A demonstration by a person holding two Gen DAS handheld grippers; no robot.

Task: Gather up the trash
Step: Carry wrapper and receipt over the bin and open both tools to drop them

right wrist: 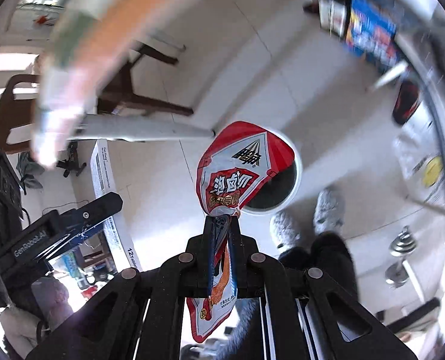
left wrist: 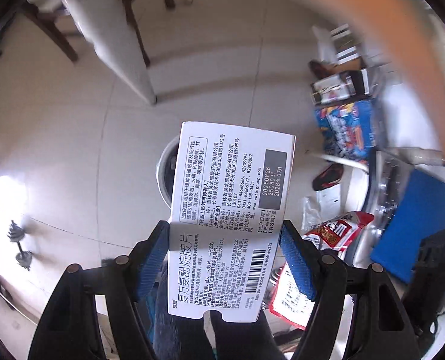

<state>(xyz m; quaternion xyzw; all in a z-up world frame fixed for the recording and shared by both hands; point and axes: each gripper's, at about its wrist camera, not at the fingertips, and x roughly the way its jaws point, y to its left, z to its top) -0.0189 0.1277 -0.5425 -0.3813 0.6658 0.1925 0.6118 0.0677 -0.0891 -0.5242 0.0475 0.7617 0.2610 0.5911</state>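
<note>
My left gripper point(left wrist: 224, 232) is shut on a white medicine box point(left wrist: 231, 180) with black print, held above the floor. Behind the box a round white trash bin point(left wrist: 166, 174) stands on the tiles, mostly hidden. My right gripper point(right wrist: 221, 220) is shut on a red and white snack wrapper point(right wrist: 237, 168), which hangs over the bin's dark opening point(right wrist: 278, 189). The left gripper point(right wrist: 72, 222) and its box point(right wrist: 102, 174) also show at the left of the right wrist view. The snack wrapper shows in the left wrist view point(left wrist: 333, 234).
A table edge point(left wrist: 387, 162) with a blue folder point(left wrist: 414, 222), a blue packet point(left wrist: 348, 129) and other clutter lies to the right. A dumbbell point(left wrist: 19, 243), a brown chair point(right wrist: 138, 90) and a white table leg point(left wrist: 123, 48) stand on the tiled floor. A blurred forearm point(left wrist: 402, 45) crosses the top. Feet in grey slippers point(right wrist: 327, 207) stand near the bin.
</note>
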